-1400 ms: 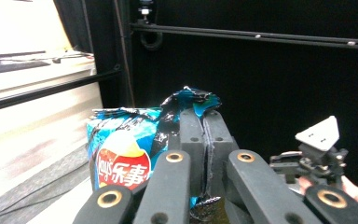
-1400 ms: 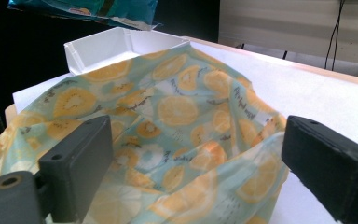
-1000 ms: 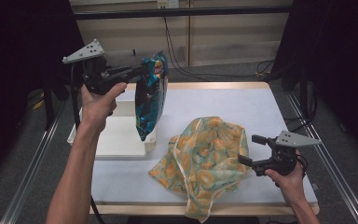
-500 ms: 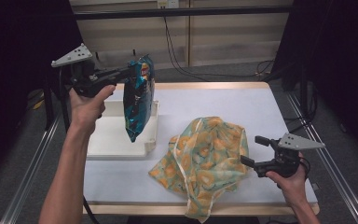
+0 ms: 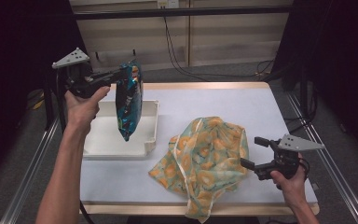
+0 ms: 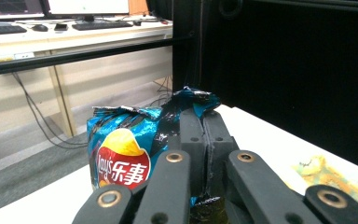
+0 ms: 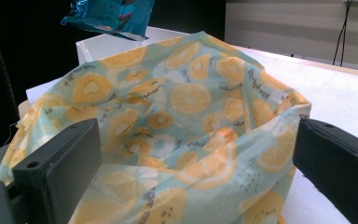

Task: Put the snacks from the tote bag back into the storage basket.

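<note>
A blue crisp bag (image 5: 128,100) hangs above the white tray (image 5: 98,151) at the left of the table. My left gripper (image 5: 121,73) is shut on the bag's top edge, and in the left gripper view the jaws pinch the crumpled foil of the bag (image 6: 121,149). A cloth bag printed with orange slices (image 5: 205,158) lies crumpled at the table's middle right. My right gripper (image 5: 254,151) stands open just right of the cloth, its jaws either side of the cloth's near rim (image 7: 191,140). The crisp bag's lower end (image 7: 109,14) shows at the top of the right gripper view.
The white table (image 5: 223,102) has bare room behind the cloth bag. A dark metal frame bar (image 5: 182,11) crosses overhead at the back, with cables on the floor behind. Rails run along both table sides.
My left gripper has carried the crisp bag leftward and lower, from beside the tray's right wall to over the tray. The right gripper has stayed put.
</note>
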Demonstrator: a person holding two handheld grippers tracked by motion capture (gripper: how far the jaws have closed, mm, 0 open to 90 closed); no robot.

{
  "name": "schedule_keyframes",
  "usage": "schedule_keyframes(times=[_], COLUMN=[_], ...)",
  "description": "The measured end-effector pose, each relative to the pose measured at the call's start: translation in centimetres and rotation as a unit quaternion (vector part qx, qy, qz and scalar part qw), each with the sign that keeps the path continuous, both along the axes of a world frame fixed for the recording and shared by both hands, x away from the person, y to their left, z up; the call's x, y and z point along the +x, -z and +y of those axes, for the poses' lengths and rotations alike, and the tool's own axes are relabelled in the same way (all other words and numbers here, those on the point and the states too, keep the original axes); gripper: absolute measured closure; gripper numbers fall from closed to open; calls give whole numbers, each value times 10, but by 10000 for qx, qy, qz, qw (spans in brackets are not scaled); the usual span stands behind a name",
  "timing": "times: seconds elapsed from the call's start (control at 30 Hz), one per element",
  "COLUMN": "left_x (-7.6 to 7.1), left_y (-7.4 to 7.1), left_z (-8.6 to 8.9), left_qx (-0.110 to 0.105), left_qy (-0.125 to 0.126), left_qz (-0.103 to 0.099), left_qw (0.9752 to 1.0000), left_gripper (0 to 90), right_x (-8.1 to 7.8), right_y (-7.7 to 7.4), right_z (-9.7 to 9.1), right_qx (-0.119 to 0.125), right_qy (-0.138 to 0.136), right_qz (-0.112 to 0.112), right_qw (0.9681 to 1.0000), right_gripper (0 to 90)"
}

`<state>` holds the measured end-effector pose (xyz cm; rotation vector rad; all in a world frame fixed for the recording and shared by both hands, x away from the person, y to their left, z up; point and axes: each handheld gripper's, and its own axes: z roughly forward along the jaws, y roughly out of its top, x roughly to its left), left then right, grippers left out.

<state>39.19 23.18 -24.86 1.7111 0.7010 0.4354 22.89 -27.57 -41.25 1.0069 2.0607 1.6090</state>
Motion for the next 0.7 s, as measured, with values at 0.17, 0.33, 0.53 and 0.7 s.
schedule_keyframes(times=[0.17, 0.33, 0.53, 0.7], left_x=[1, 2, 9, 17], left_y=[3, 5, 8, 17], left_z=[9, 16, 25, 32], left_qx=[-4, -11, 22, 41], left_qy=[-182, -455, -604, -821], left_qz=[23, 68, 86, 185], left_qw=[9998, 9989, 9981, 9964], left_gripper=[890, 891, 890, 890], right_x=[-2, -5, -5, -5], right_y=[1, 2, 3, 5], right_z=[0, 1, 3, 3], right_qx=[-19, -180, -239, -270], right_qy=[3, 128, -27, -37], right_qz=[19, -53, -111, -148], right_qw=[10000, 9997, 9996, 9995], right_gripper=[8, 7, 2, 0])
